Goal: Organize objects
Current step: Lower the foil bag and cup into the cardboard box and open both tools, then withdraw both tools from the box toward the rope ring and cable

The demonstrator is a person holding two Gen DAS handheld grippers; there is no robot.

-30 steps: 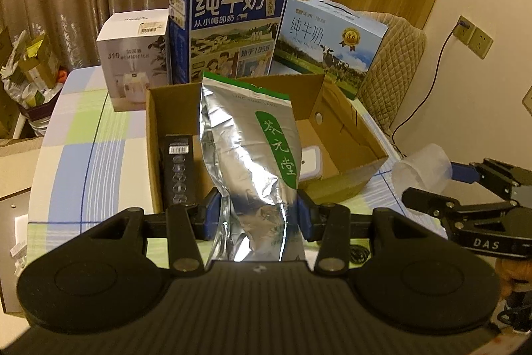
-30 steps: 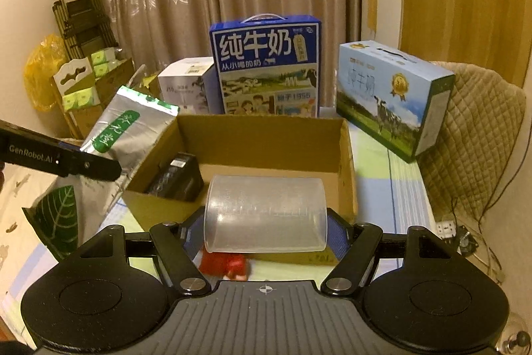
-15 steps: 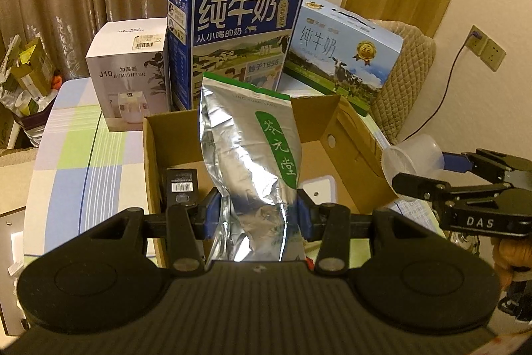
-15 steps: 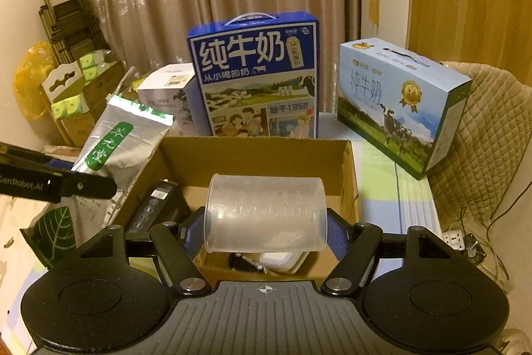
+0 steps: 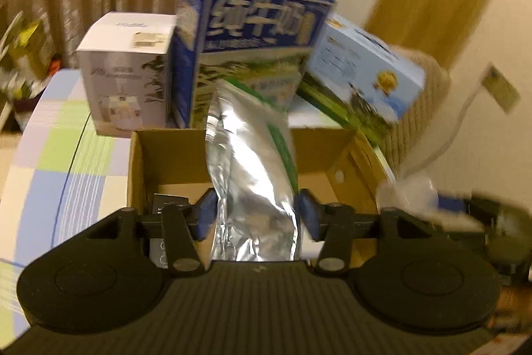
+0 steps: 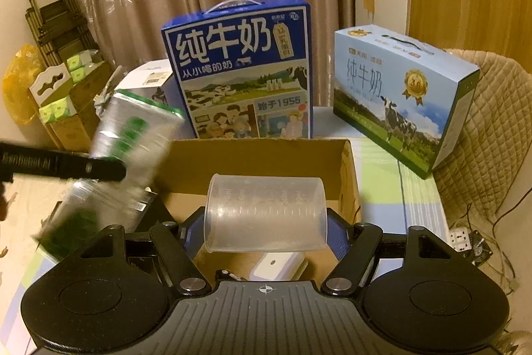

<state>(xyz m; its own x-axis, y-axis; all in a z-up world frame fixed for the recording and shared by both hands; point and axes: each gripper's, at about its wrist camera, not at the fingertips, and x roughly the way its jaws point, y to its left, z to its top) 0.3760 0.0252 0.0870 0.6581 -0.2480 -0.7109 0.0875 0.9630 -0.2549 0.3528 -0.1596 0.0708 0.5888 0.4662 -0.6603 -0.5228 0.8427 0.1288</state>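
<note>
The silver foil pouch [image 5: 252,182] with green label stands upright, pinched at its lower part between the fingers of the left gripper [image 5: 254,215], over the near edge of the open cardboard box [image 5: 166,152]; the view is motion-blurred. The clear measuring cup [image 6: 266,215] lies sideways, clamped between the fingers of the right gripper [image 6: 264,230], above the same box, with a small white container [image 6: 276,265] on the box floor below it. Beyond the fingers, on the checked counter [image 5: 66,162], stand a dark blue milk carton [image 6: 239,72], a light blue milk carton [image 6: 399,95] to its right and a white box [image 5: 126,65] to its left.
</note>
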